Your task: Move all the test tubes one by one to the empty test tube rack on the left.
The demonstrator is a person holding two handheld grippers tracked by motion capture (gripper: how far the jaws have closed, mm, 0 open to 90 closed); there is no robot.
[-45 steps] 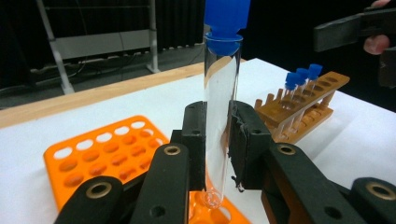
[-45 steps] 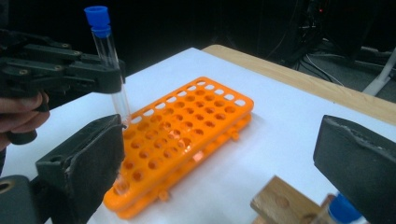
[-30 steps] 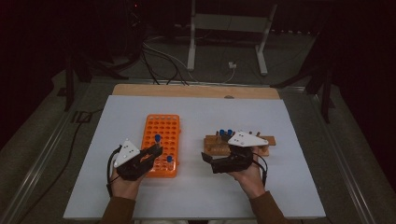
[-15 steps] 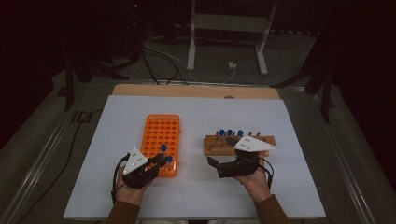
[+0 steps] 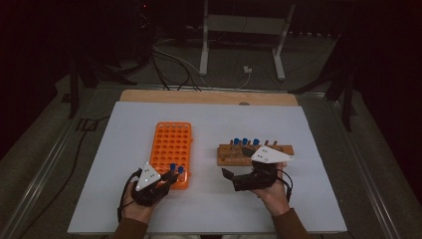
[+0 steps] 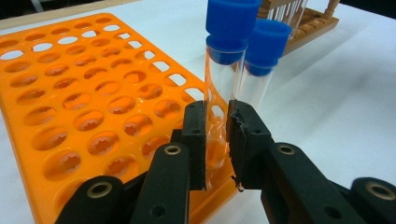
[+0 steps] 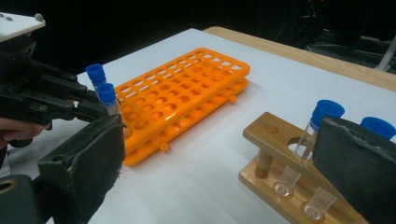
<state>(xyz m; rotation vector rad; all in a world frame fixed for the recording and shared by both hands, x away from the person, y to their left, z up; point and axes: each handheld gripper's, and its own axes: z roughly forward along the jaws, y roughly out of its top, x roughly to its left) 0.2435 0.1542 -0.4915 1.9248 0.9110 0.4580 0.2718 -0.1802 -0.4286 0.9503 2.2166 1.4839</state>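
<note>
Left gripper pinches a blue-capped tube low on its glass, standing in a near-right hole of the orange rack, just beside a second tube. Best practice, I judge: keep the tube upright, seat it fully, then ease the jaws apart without nudging its neighbour. Right gripper hovers wide and empty near the wooden rack on the right. Whether the tube's foot has bottomed out is hidden behind the pads.

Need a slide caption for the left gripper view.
Left gripper shut on a blue-capped tube at the orange rack edge, a second capped tube beside it.
</note>
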